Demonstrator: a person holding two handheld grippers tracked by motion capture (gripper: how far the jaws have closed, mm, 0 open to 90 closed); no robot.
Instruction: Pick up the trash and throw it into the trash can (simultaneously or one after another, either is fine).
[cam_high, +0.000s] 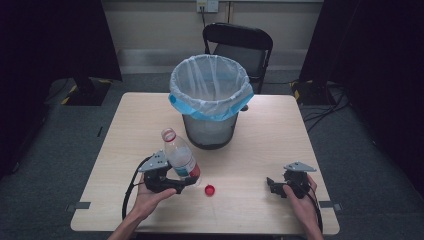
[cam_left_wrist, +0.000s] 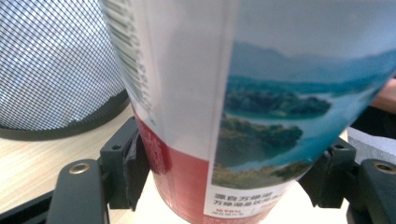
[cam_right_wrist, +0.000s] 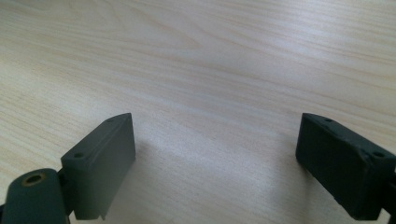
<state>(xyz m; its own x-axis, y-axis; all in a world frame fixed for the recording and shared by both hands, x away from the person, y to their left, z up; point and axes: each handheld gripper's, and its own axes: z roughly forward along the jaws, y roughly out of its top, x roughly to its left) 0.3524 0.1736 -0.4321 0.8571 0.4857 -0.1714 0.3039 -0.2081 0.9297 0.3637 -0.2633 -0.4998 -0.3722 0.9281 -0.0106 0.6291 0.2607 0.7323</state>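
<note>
Bottle (cam_high: 179, 156), uncapped and tilted, was clamped at its lower labelled body between the jaws of the left hand-held gripper (cam_high: 181, 184) above the bench (cam_high: 260, 145). Its red cap (cam_high: 210, 190) lay just beside. The right hand-held gripper (cam_high: 272, 186) was held with jaws apart, empty.

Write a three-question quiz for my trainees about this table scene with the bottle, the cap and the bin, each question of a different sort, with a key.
1. True or false: the left gripper is shut on the bottle.
2. Multiple choice: where is the red cap?
A. screwed on the bottle
B. lying on the table, between the two grippers
C. inside the bin
3. Fill in: the right gripper has its jaws ____ with nothing but bare wood between them.

Key: 1 true; 2 B; 3 open.
</note>
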